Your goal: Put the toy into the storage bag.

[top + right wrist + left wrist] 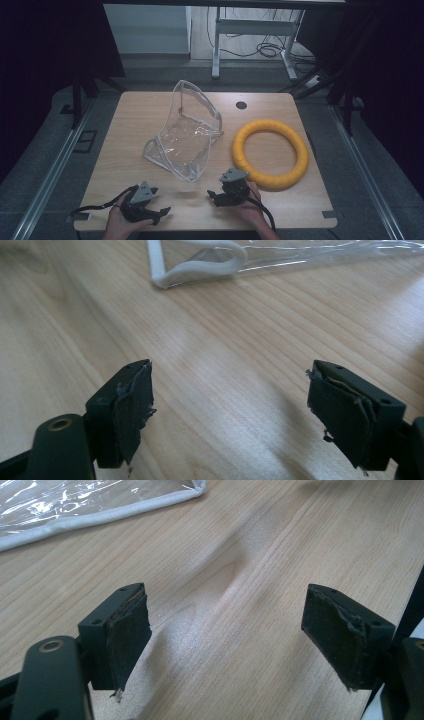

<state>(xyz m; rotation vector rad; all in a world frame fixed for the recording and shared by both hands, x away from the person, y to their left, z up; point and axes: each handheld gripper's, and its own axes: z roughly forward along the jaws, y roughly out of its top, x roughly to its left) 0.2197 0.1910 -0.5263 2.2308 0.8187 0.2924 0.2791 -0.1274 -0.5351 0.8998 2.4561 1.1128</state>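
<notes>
Both the left gripper [161, 214] and right gripper [214, 196] gape wide and empty near the table's [135, 115] near edge, with the clear bag [186, 132] just beyond them, probably nearer the right one.

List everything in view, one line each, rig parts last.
clear bag: 1, transparent plastic with white piping, middle of the table, far half propped up, near half lying flat
foam ring: 1, yellow, lying flat on the right half of the table
table: 1, light wood, with a dark round grommet near the far edge
desk frame: 1, white legs, on the floor beyond the table, black cables beside it
left tool: 1, black with grey plate, near-left table edge, jaws apart, empty
right tool: 1, black with grey plate, near edge beside the ring, jaws apart, empty
hands: 2, one on each tool, at the bottom edge
</notes>
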